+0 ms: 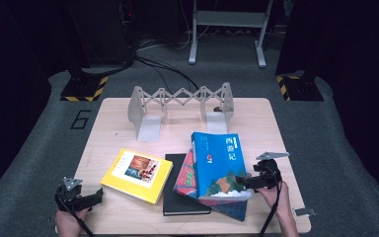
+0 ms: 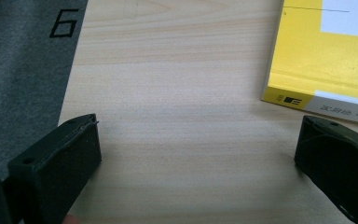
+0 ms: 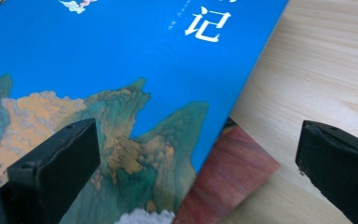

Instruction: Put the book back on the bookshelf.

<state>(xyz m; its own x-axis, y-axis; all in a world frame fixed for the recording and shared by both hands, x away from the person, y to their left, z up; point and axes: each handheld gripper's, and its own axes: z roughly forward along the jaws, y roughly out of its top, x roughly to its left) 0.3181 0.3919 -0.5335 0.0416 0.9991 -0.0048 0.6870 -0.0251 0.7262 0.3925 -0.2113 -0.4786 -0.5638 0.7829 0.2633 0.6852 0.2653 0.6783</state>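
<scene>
— Ahead of the right gripper [image 1: 242,181], what does the high view give?
— Its jaws reach the near right corner of the blue book [image 1: 219,165], which tops a fan: a red book [image 1: 187,178] beneath it, a black book [image 1: 175,202] under that. How wide the jaws stand is hard to make out there. The left gripper [image 1: 94,196] rests apart on the tabletop [image 1: 113,113], the yellow book [image 1: 137,175] just beyond its jaws; a grey folding book rack [image 1: 180,106] stands far off.

— And the left gripper view?
— Jaws released wide over bare wood, with only a cut-off corner of the yellow book [image 2: 326,51] past the right-hand jaw.

— The right gripper view?
— Jaws spread, grasping nothing. The blue book [image 3: 121,70] lies between and beyond them, its cover cropped; a sliver of the red book [image 3: 228,177] peeks out below its edge.
</scene>
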